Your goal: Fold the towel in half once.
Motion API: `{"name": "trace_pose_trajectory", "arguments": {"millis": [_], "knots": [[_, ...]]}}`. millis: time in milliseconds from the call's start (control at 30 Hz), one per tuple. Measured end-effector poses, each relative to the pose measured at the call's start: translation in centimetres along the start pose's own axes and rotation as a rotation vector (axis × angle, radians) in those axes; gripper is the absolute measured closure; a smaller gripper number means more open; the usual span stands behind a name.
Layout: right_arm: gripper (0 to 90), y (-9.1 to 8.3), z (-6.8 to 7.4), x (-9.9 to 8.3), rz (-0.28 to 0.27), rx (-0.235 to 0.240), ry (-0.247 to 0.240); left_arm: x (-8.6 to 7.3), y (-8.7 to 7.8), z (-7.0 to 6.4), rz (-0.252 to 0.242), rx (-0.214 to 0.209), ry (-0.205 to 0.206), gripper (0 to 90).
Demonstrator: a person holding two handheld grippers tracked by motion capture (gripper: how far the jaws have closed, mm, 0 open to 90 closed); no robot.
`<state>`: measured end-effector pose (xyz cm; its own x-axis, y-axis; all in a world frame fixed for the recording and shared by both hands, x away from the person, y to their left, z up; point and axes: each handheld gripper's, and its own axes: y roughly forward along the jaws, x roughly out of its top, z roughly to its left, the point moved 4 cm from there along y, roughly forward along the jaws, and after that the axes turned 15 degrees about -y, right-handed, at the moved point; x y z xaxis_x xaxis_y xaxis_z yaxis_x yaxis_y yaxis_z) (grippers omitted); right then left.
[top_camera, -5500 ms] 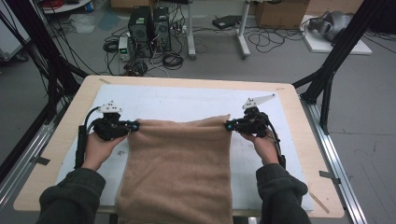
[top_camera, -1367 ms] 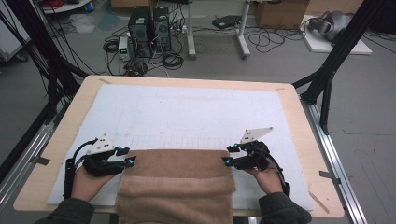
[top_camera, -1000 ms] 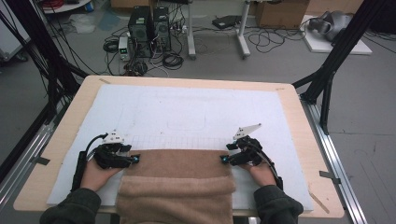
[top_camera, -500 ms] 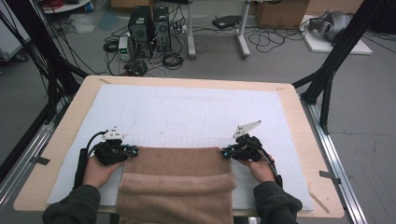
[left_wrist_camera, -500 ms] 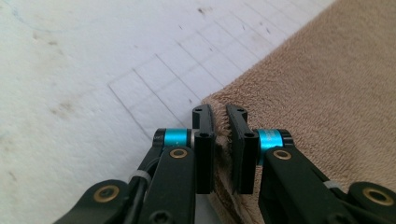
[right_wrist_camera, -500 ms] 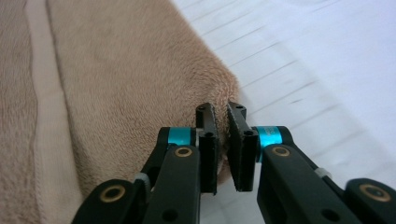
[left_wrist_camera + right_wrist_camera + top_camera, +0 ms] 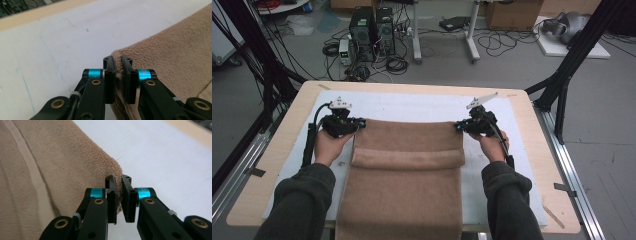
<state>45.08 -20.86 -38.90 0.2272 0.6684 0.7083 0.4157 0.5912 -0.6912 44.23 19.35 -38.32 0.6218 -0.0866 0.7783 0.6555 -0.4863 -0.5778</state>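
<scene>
On table [image 7: 282, 165]: brown towel [image 7: 407, 180] spread out, near end overhanging edge. Left gripper [image 7: 358, 123] pinches far-left corner; right gripper [image 7: 458, 127] pinches far-right corner.

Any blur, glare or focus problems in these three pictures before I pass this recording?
High view: even lighting, no glare, slightly soft overall; towel and both grippers stay readable. Left gripper view: left gripper and the pinched towel edge are sharp, the table edge far off is soft. Right gripper view: right gripper is sharp, the towel at the left looks smeared.
</scene>
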Motion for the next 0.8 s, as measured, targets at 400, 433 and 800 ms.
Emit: {"name": "trace_pose_trajectory", "arguments": {"millis": [400, 433, 800], "knots": [[57.3, -0.7, -3.2, 1.4, -0.006, -0.103, 0.027, 2.6, -0.2, 1.1, -0.035, 0.066, -0.014, 57.7], [56.4, -0.6, -2.9, 0.9, -0.006, -0.087, 0.030, 1.8, -0.4, 1.4, -0.021, 0.049, -0.021, 56.3], [52.7, 0.2, 1.5, -1.6, 0.012, 0.005, 0.009, -4.5, -0.9, 1.2, 0.049, -0.017, 0.007, 48.2]]}}
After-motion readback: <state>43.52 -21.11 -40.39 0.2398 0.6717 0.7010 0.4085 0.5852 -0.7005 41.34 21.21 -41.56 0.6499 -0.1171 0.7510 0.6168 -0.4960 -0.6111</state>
